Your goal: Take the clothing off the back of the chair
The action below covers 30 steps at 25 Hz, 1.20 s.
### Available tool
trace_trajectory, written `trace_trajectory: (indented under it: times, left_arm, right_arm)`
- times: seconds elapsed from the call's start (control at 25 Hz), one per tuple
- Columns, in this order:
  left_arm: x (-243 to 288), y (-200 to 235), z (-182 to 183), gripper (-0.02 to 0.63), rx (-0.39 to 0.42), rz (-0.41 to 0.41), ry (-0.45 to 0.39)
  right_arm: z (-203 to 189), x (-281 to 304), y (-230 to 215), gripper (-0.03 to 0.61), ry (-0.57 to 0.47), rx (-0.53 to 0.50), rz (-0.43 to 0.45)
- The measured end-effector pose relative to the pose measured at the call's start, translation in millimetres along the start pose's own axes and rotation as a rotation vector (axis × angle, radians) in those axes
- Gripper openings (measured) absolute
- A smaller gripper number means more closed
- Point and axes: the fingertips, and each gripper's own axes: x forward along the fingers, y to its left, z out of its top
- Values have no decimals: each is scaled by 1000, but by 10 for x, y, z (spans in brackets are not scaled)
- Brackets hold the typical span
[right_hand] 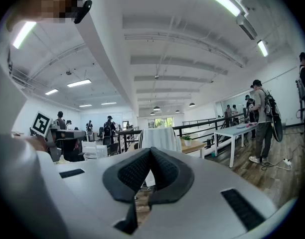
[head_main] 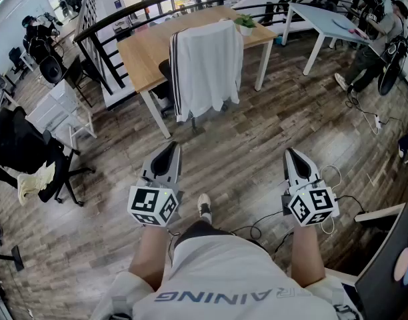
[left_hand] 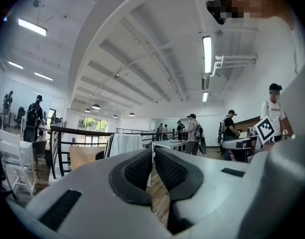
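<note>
Clothing [head_main: 207, 69], white with dark side stripes, is shown draped over the back of a chair [head_main: 165, 71] tucked against a wooden table [head_main: 147, 45], well ahead of both grippers. The left gripper [head_main: 171, 149] and right gripper [head_main: 289, 153] are held level, each with jaws pressed together on nothing. The fabric is judged soft, light and limp, likely to sag once lifted; a hold at the top fold over the chair back is suggested. Open wooden floor [head_main: 237, 135] is left before the chair. Room is limited by the table edge behind it and a black railing [head_main: 157, 7] beyond.
</note>
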Motion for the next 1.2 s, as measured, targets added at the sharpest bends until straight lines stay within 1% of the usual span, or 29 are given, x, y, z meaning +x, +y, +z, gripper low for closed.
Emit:
trace_trajectory:
  times: [0.44, 0.72, 0.88, 1.0, 1.2]
  left_arm:
    - [-7, -52, -64, 49, -9, -17, 13]
    - [46, 95, -57, 49, -12, -9, 20]
    - [161, 223, -92, 49, -22, -12, 29]
    - [328, 374, -92, 49, -32, -15, 29]
    - [727, 797, -89, 49, -49, -14, 12]
  right_arm:
    - [-34, -43, 0, 21, 7, 0, -5]
    - [30, 107, -10, 23, -25, 35, -6]
    - [-14, 255, -37, 22, -14, 42, -12]
    - [-10, 470, -70, 23, -1, 41, -17]
    - [83, 1007, -118, 23, 6, 22, -36]
